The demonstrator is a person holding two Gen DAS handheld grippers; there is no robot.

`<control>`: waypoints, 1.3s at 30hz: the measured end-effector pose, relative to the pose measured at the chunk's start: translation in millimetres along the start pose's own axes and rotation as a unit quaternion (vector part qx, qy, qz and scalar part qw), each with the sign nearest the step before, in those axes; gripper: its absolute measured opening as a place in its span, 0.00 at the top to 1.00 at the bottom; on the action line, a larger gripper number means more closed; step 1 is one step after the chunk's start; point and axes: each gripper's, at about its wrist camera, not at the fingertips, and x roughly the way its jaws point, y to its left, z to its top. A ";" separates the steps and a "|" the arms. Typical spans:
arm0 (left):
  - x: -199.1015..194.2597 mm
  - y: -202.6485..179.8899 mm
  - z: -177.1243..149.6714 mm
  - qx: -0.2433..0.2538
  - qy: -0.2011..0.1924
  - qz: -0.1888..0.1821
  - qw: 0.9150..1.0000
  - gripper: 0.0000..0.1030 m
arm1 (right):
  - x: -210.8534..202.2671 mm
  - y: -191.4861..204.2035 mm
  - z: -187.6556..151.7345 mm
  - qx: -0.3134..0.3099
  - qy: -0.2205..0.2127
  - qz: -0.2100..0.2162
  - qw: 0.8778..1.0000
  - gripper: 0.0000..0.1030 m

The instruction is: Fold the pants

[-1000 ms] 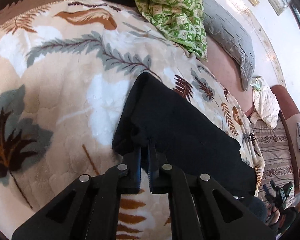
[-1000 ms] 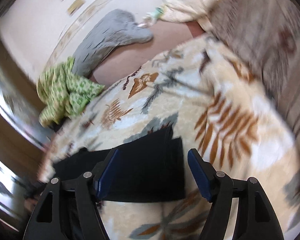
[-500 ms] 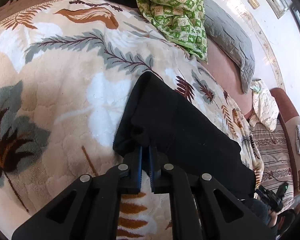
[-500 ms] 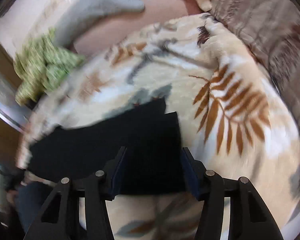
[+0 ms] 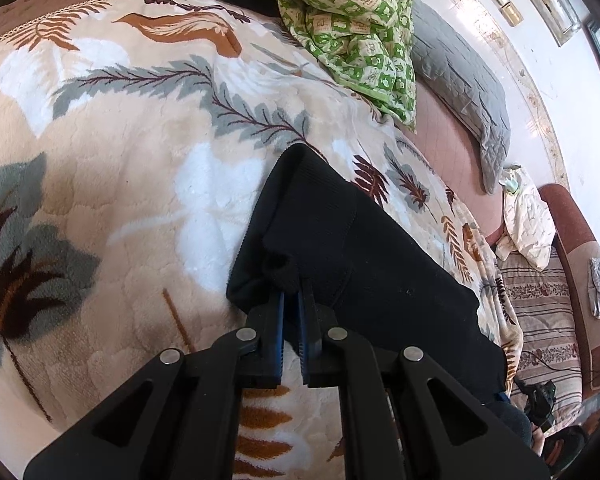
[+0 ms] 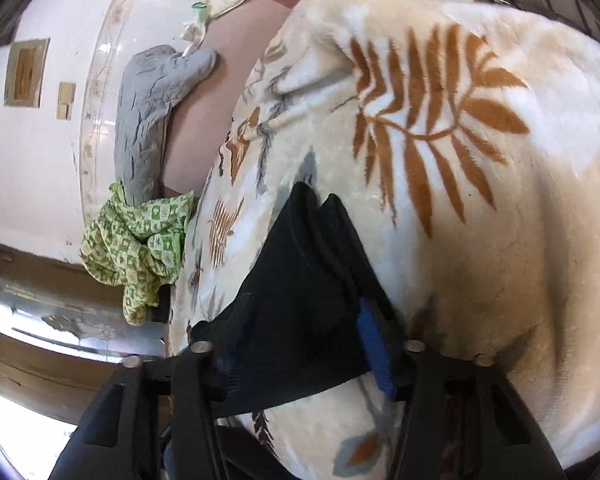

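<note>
Since the earlier frame, the right gripper [image 6: 300,344] is seen lowered onto the black pants [image 6: 300,280] and rolled, so that the room is now tilted in its view; its jaws have just been closing, with the black cloth between them. Cloth is bunched between the two blue pads [image 6: 374,344], and the right-hand pad is seen against the cloth's edge; whether the left-hand pad presses the cloth cannot be told, since it is hidden in the dark fabric. No change is noted for the left gripper [image 5: 292,300], which is held at the same spot.

In the left wrist view, the left gripper's jaws are pressed nearly together at lower centre, pinching a puckered fold at the near corner of the pants [image 5: 340,260]. From that pinch the pants are laid as a long dark band running toward the lower right of the frame, flat on the leaf-patterned blanket [image 5: 120,160] that covers the bed.

In the right wrist view, the pants are seen at lower centre, narrowing to a two-pointed end toward mid-frame, on the same blanket [image 6: 500,200].

A green checked cloth [image 5: 352,28] is noted at upper centre of the left view, beside a grey quilted pillow [image 5: 468,92] at upper right.
</note>
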 end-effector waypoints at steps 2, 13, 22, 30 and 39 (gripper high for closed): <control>0.0 -0.1 0.1 -0.001 0.001 -0.001 1.000 0.95 | 1.9 1.2 -2.4 -0.018 0.008 -0.017 1.000 0.96; -3.6 1.6 0.3 -0.007 0.005 -0.008 1.000 0.96 | -18.3 -4.9 -20.0 -0.037 -0.006 -0.057 0.998 0.97; -17.7 3.0 3.4 -0.005 -0.010 -0.008 1.000 0.88 | -42.1 23.5 -21.2 -0.111 -0.112 -0.203 0.967 0.86; -52.0 -56.3 10.1 0.113 -0.121 0.027 0.986 0.87 | 13.7 101.3 -57.1 -0.344 -0.059 -0.188 0.918 0.55; 60.4 -78.5 23.1 0.174 0.013 0.053 0.983 0.98 | 54.2 82.5 -54.1 -0.303 -0.008 -0.239 0.923 0.49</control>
